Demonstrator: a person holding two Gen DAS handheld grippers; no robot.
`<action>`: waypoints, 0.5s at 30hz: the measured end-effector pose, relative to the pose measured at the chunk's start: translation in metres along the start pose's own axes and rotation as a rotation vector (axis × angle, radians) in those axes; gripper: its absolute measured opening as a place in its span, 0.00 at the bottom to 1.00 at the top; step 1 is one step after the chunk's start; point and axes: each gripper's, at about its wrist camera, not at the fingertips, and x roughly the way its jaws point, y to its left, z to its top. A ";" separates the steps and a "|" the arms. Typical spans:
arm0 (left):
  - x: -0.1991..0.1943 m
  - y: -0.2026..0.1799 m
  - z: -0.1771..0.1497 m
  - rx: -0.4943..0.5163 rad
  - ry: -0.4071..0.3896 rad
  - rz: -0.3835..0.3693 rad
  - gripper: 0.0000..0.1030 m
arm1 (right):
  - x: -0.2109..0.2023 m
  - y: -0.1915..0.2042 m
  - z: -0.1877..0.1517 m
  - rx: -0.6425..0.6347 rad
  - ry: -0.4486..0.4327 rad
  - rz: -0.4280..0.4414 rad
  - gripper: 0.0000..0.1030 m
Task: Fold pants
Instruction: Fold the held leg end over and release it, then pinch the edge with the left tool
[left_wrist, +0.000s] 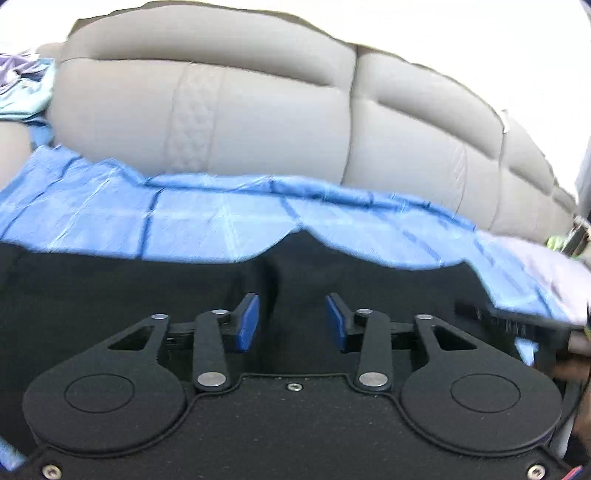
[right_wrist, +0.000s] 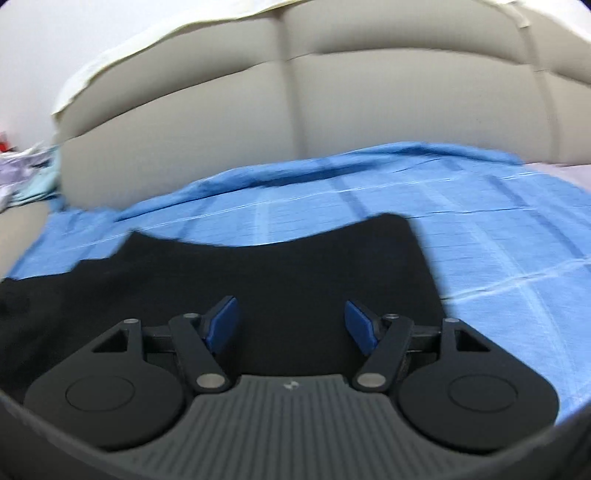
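1. Both grippers sit nearest the cameras: the left gripper (left_wrist: 291, 317) and the right gripper (right_wrist: 291, 325) each have their jaws spread, with nothing between the blue pads.
2. Under and just past both lie the black pants (right_wrist: 277, 266), spread flat on a blue checked sheet (right_wrist: 480, 221); a crease (left_wrist: 273, 280) runs between the left jaws.
3. Beyond the sheet rises a grey padded headboard (left_wrist: 258, 110).
4. Judged step: reaching in for a grasp, fold not yet begun.
5. Next, each gripper likely needs to drop onto a cloth edge and pinch only the pants, not the sheet.
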 end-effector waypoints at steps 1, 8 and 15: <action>0.008 -0.006 0.004 0.020 -0.013 -0.004 0.28 | -0.002 -0.005 -0.001 0.005 -0.020 -0.030 0.76; 0.078 -0.031 0.004 0.161 0.007 0.110 0.24 | 0.013 -0.037 0.016 0.001 -0.041 -0.137 0.82; 0.102 -0.019 -0.009 0.144 0.015 0.192 0.19 | 0.057 -0.054 0.025 -0.018 0.014 -0.227 0.81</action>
